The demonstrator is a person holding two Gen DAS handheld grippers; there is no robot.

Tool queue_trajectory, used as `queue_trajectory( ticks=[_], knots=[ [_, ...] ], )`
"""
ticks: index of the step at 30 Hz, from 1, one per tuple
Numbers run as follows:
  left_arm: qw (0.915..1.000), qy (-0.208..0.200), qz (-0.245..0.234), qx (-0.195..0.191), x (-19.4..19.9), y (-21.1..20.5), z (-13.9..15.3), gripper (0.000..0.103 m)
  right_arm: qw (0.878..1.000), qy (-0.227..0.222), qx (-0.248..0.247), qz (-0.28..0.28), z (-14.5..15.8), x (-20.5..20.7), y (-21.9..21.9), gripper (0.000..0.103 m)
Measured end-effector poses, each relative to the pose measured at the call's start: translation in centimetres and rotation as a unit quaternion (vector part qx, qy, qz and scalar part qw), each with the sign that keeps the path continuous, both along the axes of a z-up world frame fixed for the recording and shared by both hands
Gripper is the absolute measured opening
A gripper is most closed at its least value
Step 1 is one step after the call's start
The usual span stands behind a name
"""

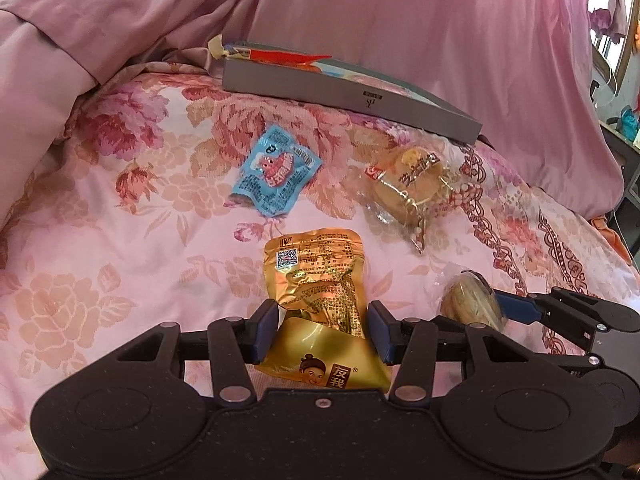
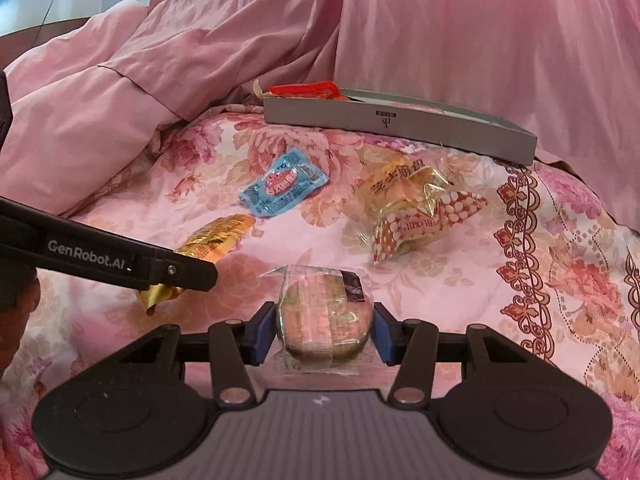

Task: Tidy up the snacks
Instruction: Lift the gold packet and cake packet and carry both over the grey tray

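Left gripper (image 1: pixel 323 330) clamps the gold foil snack pouch (image 1: pixel 320 280) at lower centre; right gripper (image 2: pixel 324 330) clamps the clear-wrapped round pastry (image 2: pixel 324 318).

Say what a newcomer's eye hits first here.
Each hand-held gripper has a snack between its fingers over the floral bedspread: the left hand-held gripper on a gold foil pouch, the right hand-held gripper on a clear-wrapped round cake. Beyond them lie a blue packet and a wrapped bun, with a flat grey box behind.
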State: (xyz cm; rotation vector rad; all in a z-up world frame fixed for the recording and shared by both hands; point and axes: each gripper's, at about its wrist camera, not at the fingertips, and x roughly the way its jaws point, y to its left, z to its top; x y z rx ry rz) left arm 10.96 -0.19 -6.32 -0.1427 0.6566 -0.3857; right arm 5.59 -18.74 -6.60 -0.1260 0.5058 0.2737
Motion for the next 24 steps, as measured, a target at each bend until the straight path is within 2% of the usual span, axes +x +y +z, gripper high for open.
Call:
queue_trajectory(
  ticks=[12,16,24],
  knots=[
    [0.9989,-0.026,0.021,-0.034,2.2,0.9,2.8,0.051,1.000,-0.022,0.002,0.006,2.3,1.0,-0.7,0.055],
    [0.9981,-0.052,0.025,-0.023,4.2,0.7,4.4,0.051,0.999,-0.044,0.000,0.010,4.1,2.5,-1.4,0.055],
    [0.9947,-0.095,0.026,-0.029,10.0,0.7,9.5,0.051,0.998,-0.059,-0.009,0.031,7.3,6.8,-2.1,0.055]
  ],
)
